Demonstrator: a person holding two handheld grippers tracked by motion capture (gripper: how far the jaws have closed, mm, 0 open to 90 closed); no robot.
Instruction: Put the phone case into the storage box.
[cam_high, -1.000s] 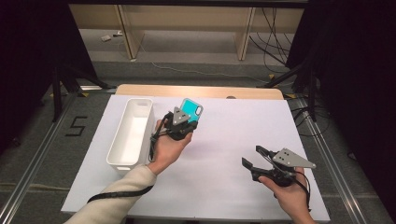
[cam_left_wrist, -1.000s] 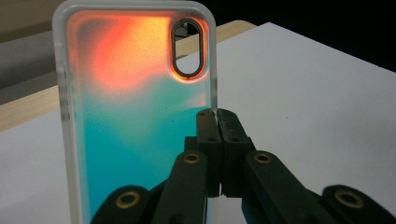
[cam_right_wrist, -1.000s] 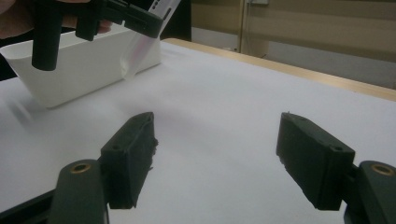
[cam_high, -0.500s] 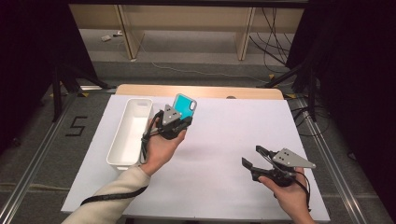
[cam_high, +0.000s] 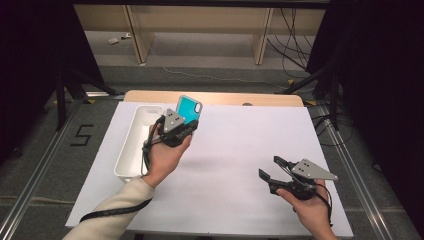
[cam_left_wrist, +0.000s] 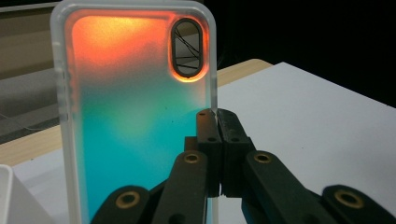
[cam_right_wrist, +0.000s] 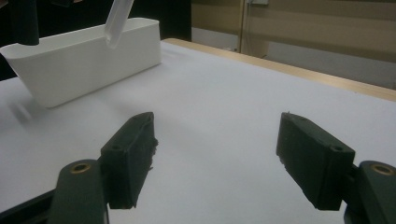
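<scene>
Holding phone case (cam_high: 189, 109) upright by its edge, left hand-held gripper (cam_high: 186, 125) clenched on it beside the white bin (cam_high: 131, 150) | right hand-held gripper (cam_high: 275, 167) spread empty above tabletop (cam_high: 235, 145) | advice: thin edge grip, so move slowly and lower flat.

Overhead light falls evenly on the white-covered counter (cam_high: 240, 150), which reads bright while the surroundings sink into near-black on both sides. Shadows under the hands are soft and faint. In the left gripper view the translucent orange-to-teal phone case (cam_left_wrist: 135, 107) glows, backlit, with its frosted rim slightly hazy. In the right gripper view the long white plastic bin (cam_right_wrist: 88, 60) and the far background are soft, and the near black jaws look grainy.
</scene>
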